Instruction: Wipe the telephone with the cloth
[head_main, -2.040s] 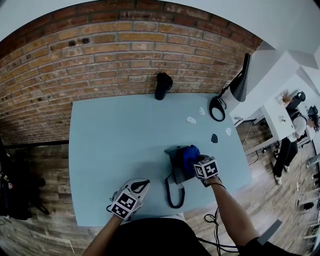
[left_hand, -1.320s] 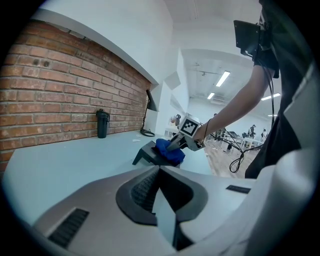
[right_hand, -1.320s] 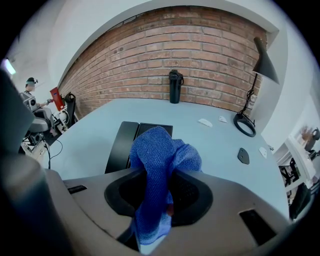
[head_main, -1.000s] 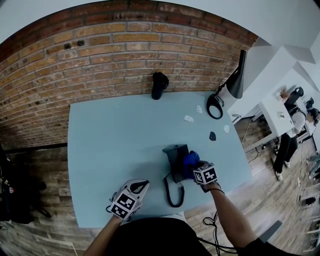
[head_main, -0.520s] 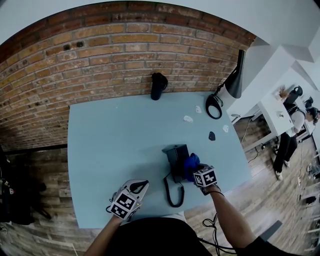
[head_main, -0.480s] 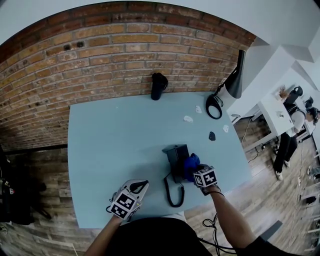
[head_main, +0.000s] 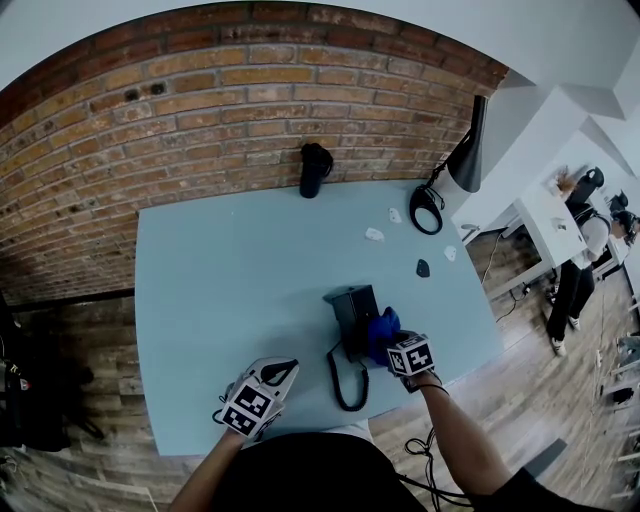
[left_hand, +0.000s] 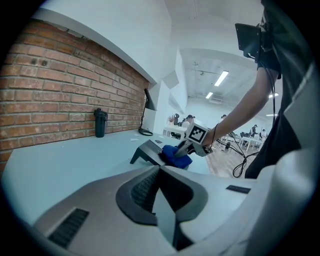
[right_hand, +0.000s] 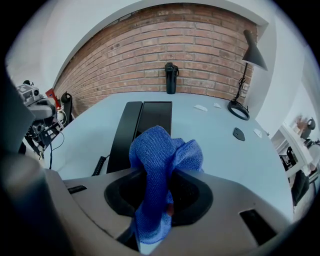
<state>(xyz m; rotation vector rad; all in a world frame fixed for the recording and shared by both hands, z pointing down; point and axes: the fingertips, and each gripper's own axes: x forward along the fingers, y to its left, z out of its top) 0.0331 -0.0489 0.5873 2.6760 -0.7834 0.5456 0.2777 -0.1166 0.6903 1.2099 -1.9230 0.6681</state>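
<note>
Relative to the telephone, the right tool (head_main: 393, 338) has drawn back toward the person over the last two seconds, dragging the cloth down the sloped face; the left tool has not shifted.

The black wedge-shaped desk telephone (head_main: 351, 308) sits on the pale blue counter (head_main: 220, 260), right of centre and towards the person's side. Its coiled black cord (head_main: 340, 385) loops toward the near edge. The crumpled blue microfibre cloth (right_hand: 160, 150) is clamped in the right tool's jaws, which are closed onto a fold of it. The cloth's free bunch rests against the telephone's near right part.

From the right tool, the telephone's long axis runs straight ahead toward the brick wall and a little left, so a further stroke would likely go forward along it. That hand is much the nearer. The left tool (head_main: 262, 385), jaws brought together on nothing, is well apart near the counter's front edge.

Only the right gripper view shows the pinch on the cloth and the handset lying along the telephone's left side. The left gripper view alone gives the telephone's raised side profile, and the head view the cord. A black flask (head_main: 314, 168) stands by the wall.
</note>
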